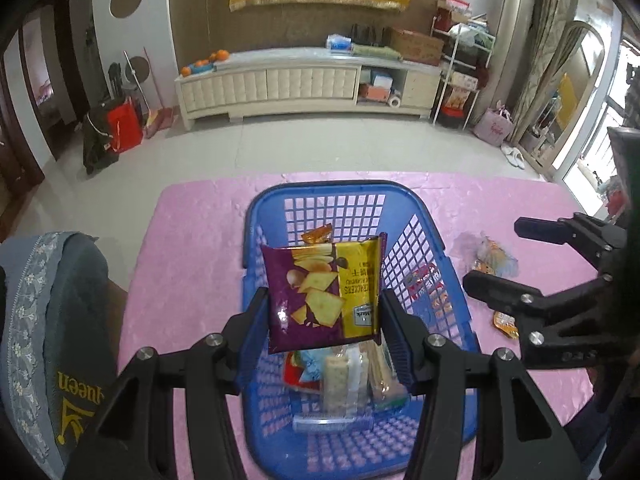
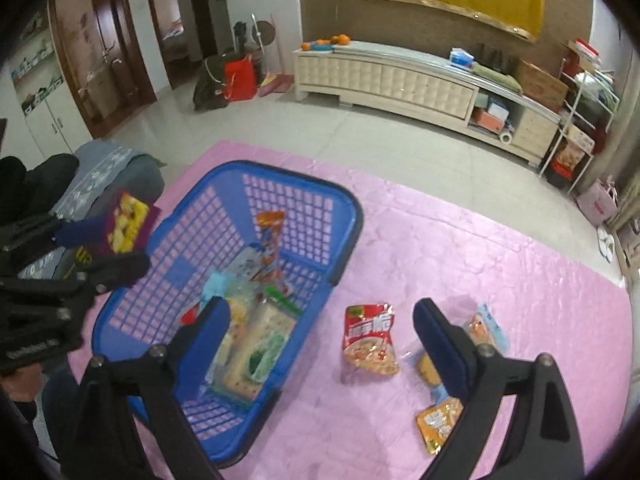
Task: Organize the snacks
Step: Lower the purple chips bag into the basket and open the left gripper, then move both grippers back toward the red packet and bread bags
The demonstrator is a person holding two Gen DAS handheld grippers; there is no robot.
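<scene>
The left gripper (image 1: 324, 312) grips a cracker bag (image 1: 324, 292) by its edges above the basket (image 1: 256, 216); it may slip. The right gripper (image 2: 320, 320) hangs wide, empty, over a red packet (image 2: 370, 340) on the table (image 2: 500, 280).

The left gripper (image 1: 324, 316) is clamped from both sides on a cracker packet (image 1: 320, 292), holding it up in the air. The right gripper (image 2: 320, 320) hangs with its jaws spread wide and nothing between them, its fingers (image 2: 436, 340) tilted downward.
</scene>
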